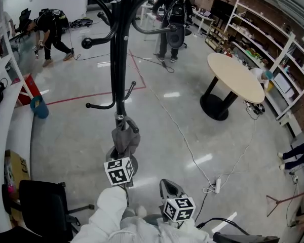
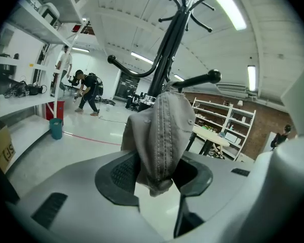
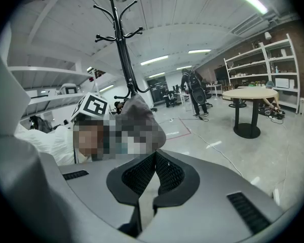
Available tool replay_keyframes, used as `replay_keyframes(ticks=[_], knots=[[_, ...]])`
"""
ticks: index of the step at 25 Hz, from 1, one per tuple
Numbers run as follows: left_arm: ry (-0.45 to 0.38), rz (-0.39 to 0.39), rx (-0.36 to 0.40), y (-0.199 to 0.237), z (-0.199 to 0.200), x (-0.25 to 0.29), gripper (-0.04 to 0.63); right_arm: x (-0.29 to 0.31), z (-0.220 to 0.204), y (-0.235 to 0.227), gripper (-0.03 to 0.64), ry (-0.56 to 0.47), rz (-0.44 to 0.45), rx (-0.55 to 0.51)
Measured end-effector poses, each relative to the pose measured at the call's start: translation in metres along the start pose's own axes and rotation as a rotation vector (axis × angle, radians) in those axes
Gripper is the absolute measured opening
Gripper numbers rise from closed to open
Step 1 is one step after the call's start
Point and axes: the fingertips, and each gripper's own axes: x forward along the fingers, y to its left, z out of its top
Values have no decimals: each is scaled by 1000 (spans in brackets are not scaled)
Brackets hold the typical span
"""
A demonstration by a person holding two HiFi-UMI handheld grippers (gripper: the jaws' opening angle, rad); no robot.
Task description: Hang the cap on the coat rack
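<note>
Cap (image 2: 162, 135) of grey cloth hangs at a lower hook (image 2: 195, 80) of the coat rack (image 2: 168, 44), and its low end is between the jaws of the left tongs (image 2: 153, 175), which stand apart. Right tongs (image 3: 153, 173), beside the left ones, are closed together and empty.
</note>
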Motion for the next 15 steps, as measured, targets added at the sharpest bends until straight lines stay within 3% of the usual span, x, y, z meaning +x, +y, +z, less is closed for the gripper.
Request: replay_keyframes(ticks=[8,15], knots=[[27,-60,-13,-11,-10,-21,184,-6,1,13,11,-4,16,4],[59,-81,-40,-15,-25,-52,184,1,-3,37,11,-2,49,11]])
